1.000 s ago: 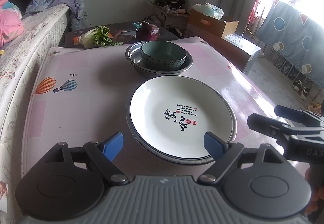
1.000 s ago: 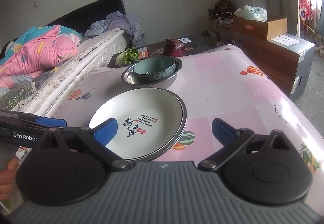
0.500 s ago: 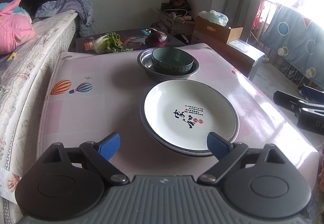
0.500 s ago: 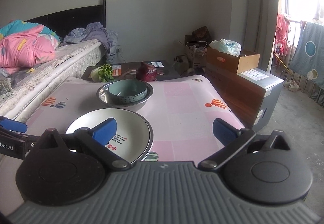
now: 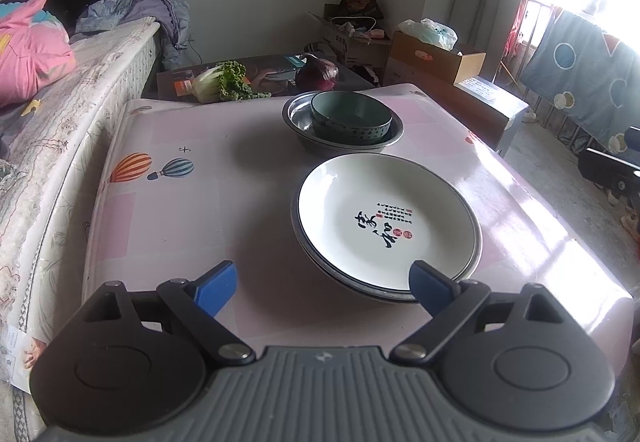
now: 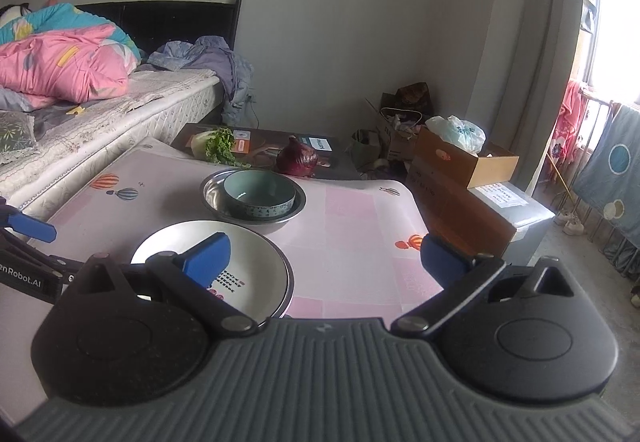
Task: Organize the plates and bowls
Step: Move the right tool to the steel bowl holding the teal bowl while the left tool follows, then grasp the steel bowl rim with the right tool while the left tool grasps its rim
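Observation:
A white plate with black calligraphy lies stacked on another plate on the pink table; it also shows in the right wrist view. Behind it a green bowl sits inside a steel basin, both also in the right wrist view, bowl and basin. My left gripper is open and empty, held back from the table's near edge. My right gripper is open and empty, raised off the table's near right corner.
A bed with pink bedding runs along the left. Beyond the table lie a leafy vegetable and a red cabbage. Cardboard boxes stand at the right, blue cloth hangs by the window.
Both grippers have drawn back and risen from the plates. The right gripper has left the table's right side and now barely shows at the edge of the left wrist view.

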Available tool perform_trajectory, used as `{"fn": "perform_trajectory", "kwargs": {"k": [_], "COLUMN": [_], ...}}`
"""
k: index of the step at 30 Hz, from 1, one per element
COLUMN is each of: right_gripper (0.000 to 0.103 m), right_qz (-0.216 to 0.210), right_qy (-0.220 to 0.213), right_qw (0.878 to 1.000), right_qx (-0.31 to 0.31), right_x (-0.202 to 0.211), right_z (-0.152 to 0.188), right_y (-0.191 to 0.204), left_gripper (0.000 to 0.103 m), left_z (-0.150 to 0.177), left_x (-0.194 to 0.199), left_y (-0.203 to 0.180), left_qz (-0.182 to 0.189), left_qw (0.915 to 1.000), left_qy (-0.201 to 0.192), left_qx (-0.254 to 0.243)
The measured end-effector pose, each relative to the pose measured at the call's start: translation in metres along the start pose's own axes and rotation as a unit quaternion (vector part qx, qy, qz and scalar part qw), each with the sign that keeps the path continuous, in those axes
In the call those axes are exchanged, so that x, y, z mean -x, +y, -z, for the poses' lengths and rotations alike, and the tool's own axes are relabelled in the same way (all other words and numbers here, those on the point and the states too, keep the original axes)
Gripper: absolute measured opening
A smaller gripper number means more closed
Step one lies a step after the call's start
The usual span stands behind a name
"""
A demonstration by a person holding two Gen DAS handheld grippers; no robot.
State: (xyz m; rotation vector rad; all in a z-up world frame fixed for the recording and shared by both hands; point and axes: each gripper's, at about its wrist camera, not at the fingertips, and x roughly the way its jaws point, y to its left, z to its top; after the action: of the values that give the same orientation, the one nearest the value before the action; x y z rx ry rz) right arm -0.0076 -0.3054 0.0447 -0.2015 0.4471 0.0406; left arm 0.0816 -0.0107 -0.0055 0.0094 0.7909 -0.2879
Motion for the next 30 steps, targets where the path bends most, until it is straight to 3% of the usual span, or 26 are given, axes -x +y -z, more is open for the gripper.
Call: {"fn": "perform_trajectory", "kwargs": {"k": [4, 11, 15, 24, 30], "right_gripper": [0.102, 0.102, 0.102, 0.1, 0.081], "right_qz": [-0.024, -0.082, -0.11, -0.148, -0.16], "right_qy": [0.001, 0.031, 0.048, 0.106, 0.15], "right_qw": [1.0, 0.994, 0.986, 0.969, 0.956], "right_qx": [-0.002, -0.065, -0.117, -0.166, -0.196], "right_x": [-0.003, -0.038, -0.082, -0.206, -0.288], "right_z": [-0.011, -0.038, -0.049, -0.058, -0.05], "right_y": [-0.002, -0.031, -0.054, -0.073, -0.074], "left_gripper": [0.094, 0.094, 0.093, 0.07, 0.07], "left_z": [-0.01, -0.05, -0.079, -0.13, -0.145], "left_x": [-0.002, -0.017, -0.043, -0.124, -0.166], "left_y": [0.007, 0.019, 0.026, 0.03, 0.029], "left_qz": [-0.008, -0.035, -0.022, -0.02, -0.01], "left_qw": [1.0, 0.9987, 0.9993, 0.9997, 0.9998], "left_qy": [-0.002, -0.026, -0.025, 0.004, 0.011], "left_qx": [-0.004, -0.028, -0.014, -0.012, -0.012]}}
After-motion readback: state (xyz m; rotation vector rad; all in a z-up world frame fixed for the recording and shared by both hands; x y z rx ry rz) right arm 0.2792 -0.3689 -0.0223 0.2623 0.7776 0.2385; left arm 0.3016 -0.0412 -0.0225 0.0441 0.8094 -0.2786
